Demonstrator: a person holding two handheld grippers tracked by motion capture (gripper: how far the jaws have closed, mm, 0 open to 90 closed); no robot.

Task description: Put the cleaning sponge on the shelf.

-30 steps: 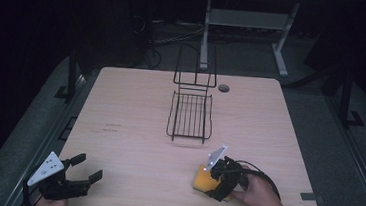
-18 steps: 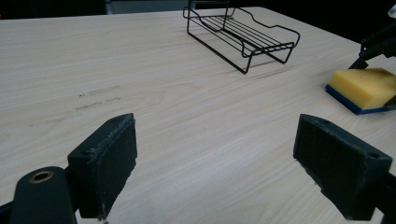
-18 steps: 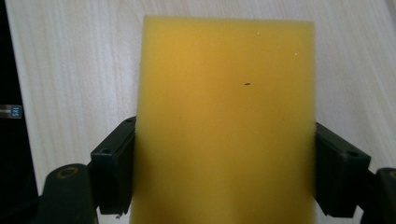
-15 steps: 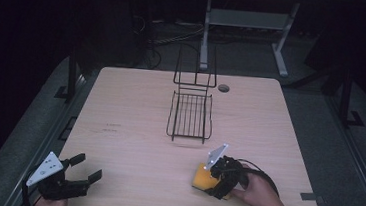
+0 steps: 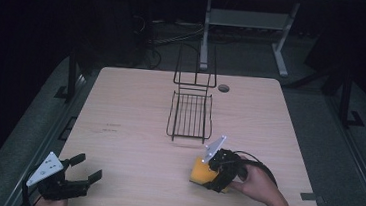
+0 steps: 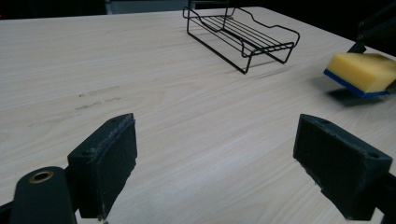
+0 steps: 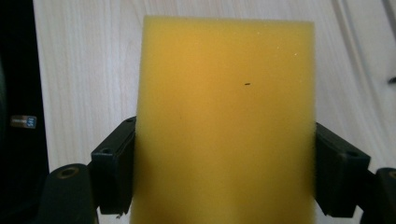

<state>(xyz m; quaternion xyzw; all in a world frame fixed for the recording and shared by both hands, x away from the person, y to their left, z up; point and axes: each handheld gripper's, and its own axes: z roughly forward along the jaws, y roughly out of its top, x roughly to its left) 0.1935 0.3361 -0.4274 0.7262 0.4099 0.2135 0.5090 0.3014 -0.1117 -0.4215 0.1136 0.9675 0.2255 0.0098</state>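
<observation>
Grasp done: right hand-held gripper [image 5: 213, 172] pinches yellow sponge [image 5: 200, 171] by both sides, near front edge of tabletop [image 5: 135, 109], right of middle. Sponge looks slightly lifted. Wire rack [image 5: 190, 114], likely destination, empty at tabletop centre: carry and placing left. Left hand-held gripper [image 5: 83, 171] spread, idle at front-left corner.

No readable text, brand or number anywhere. Small label [image 7: 23, 121] on the dark strip left of the right claw [image 7: 224, 172]: print too small to read. Faint smudged marks [image 6: 95, 99] on the surface [image 6: 196, 116] ahead of the left claw [image 6: 219, 172], illegible.
</observation>
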